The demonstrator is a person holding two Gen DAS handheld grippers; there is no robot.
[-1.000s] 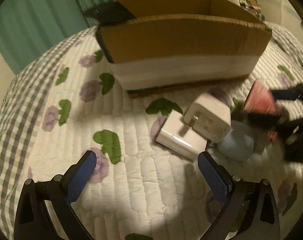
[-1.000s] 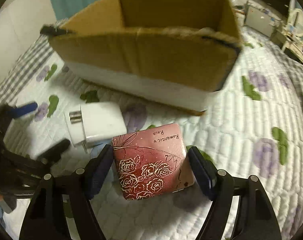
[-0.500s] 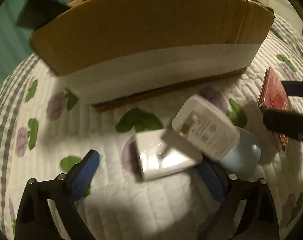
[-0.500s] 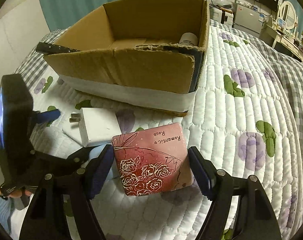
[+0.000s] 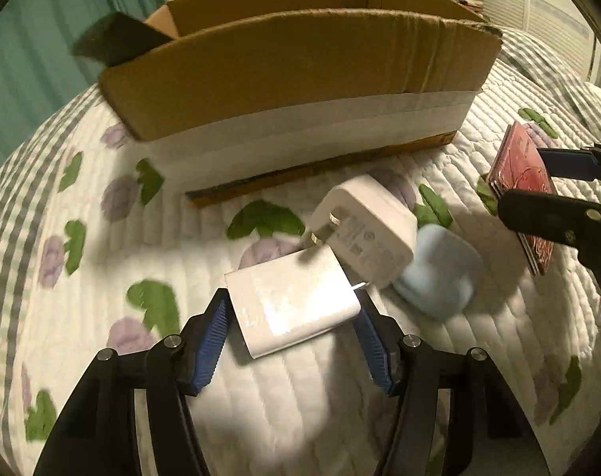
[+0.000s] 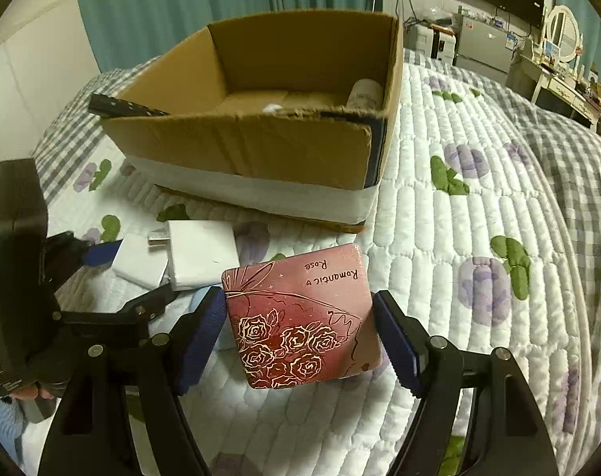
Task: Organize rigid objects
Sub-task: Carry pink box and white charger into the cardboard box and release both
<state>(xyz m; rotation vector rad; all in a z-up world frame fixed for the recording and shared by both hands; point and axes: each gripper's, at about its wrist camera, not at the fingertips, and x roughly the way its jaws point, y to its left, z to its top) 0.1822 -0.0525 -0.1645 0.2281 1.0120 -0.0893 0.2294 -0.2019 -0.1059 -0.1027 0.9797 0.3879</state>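
Little is boxed: left tongs (image 5: 292, 331) clamped on white block (image 5: 290, 301), right tongs (image 6: 300, 335) on rose tin (image 6: 300, 317); charger (image 5: 366, 226) is left mid-frame.

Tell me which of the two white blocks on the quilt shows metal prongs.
The tilted charger, propped on the flat white box and the blue case.
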